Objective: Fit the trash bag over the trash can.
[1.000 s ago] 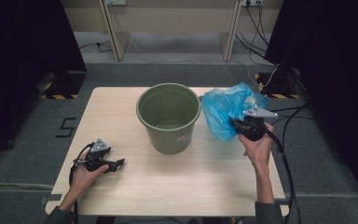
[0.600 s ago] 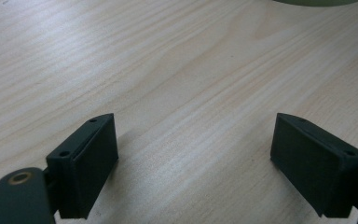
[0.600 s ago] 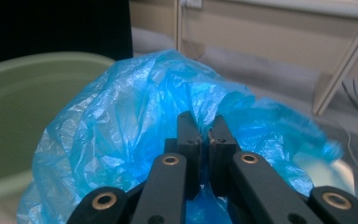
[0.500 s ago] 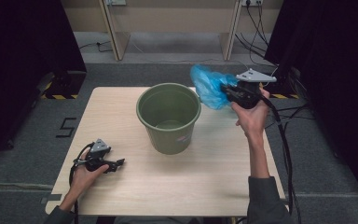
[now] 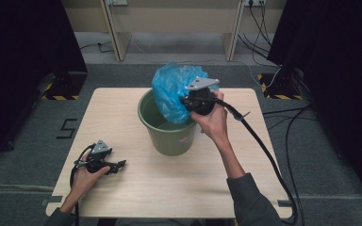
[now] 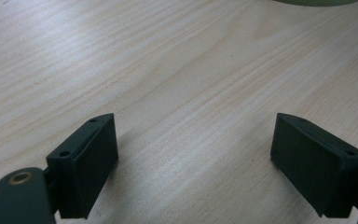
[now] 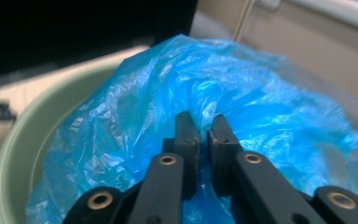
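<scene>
A crumpled blue plastic bag (image 5: 172,92) hangs over the mouth of a green bucket (image 5: 169,139) that stands mid-table. My right gripper (image 5: 185,101) is shut on the bag's right side. In the right gripper view the jaws (image 7: 204,128) pinch a fold of the blue bag (image 7: 135,121) above the bucket's rim (image 7: 23,140). They have just been easing open a little, with plastic still between them. My left gripper (image 5: 120,165) rests on the wooden table (image 5: 122,108) at the front left. It is open (image 6: 193,163), with bare wood between its jaws.
The bucket's base edge (image 6: 317,2) peeks in at the top of the left gripper view. A thick cable (image 5: 264,150) trails from the right gripper across the table's right side. Dark curtains and floor cables surround the table.
My right hand has lifted the blue bag off the table at the bucket's right and carried it leftward over the bucket's mouth. The left hand has stayed put.
</scene>
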Demonstrator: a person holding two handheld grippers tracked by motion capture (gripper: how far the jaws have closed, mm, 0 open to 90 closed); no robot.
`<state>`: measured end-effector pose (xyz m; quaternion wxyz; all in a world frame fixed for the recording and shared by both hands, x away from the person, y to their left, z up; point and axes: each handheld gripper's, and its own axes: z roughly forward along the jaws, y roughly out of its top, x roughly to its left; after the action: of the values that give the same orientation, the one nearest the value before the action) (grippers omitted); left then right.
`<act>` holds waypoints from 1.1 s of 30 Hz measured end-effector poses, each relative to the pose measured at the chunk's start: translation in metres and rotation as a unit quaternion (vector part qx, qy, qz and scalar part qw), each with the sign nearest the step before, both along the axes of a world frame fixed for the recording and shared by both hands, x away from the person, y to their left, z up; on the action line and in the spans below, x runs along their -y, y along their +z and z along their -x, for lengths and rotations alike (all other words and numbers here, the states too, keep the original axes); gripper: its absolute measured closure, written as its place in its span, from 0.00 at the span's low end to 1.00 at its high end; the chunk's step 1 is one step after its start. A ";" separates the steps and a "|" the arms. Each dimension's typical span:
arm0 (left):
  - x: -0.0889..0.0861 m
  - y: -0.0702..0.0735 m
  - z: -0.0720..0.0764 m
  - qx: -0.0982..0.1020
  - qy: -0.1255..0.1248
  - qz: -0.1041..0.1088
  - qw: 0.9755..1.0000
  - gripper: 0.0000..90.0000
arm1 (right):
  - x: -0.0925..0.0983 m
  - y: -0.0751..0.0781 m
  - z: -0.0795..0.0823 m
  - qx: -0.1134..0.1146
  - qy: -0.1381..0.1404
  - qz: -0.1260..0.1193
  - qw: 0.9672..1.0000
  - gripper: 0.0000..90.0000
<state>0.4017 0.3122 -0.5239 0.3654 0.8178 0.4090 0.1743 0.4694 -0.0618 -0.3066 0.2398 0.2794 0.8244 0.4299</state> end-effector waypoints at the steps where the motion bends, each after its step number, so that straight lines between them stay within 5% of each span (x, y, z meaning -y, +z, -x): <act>1: 0.000 0.000 0.000 0.000 0.000 0.000 1.000 0.15 | -0.004 -0.005 -0.001 -0.010 0.008 0.006 1.000 0.90; 3: 0.000 0.000 0.000 0.000 0.000 0.000 1.000 0.15 | -0.011 -0.014 -0.004 -0.036 0.023 0.019 0.999 0.78; 6: 0.000 0.000 0.000 0.000 0.000 0.000 1.000 0.15 | -0.012 -0.017 -0.006 -0.044 0.015 0.024 0.999 0.64; 10: 0.000 0.000 0.000 0.000 0.000 0.000 1.000 0.15 | -0.001 -0.004 -0.008 -0.046 -0.004 -0.008 0.999 0.48; 12: 0.000 0.000 0.000 0.000 0.000 0.000 1.000 0.15 | 0.004 0.003 -0.010 -0.048 -0.011 -0.021 0.999 0.48; 14: 0.000 0.000 0.000 0.000 0.000 0.000 1.000 0.15 | 0.007 0.005 -0.012 -0.062 0.005 -0.021 0.998 0.59; 18: 0.000 0.000 0.000 -0.001 0.000 0.000 1.000 0.15 | -0.005 -0.011 -0.012 -0.075 0.029 0.022 0.996 0.68; 24: -0.001 0.001 0.000 0.007 -0.003 -0.002 1.000 0.17 | -0.016 -0.021 -0.017 -0.102 0.025 0.033 0.994 0.49; 29: -0.005 0.018 0.000 0.027 0.002 0.020 0.999 0.20 | -0.002 0.000 -0.011 -0.072 0.020 0.005 0.997 0.46; 33: -0.007 0.042 -0.003 0.053 0.004 0.037 0.998 0.20 | 0.017 0.016 -0.016 -0.049 -0.026 -0.005 0.998 0.45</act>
<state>0.4051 0.3187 -0.4817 0.4161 0.7914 0.3987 0.2039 0.4856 -0.0788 -0.2909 0.2089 0.3228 0.8253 0.4134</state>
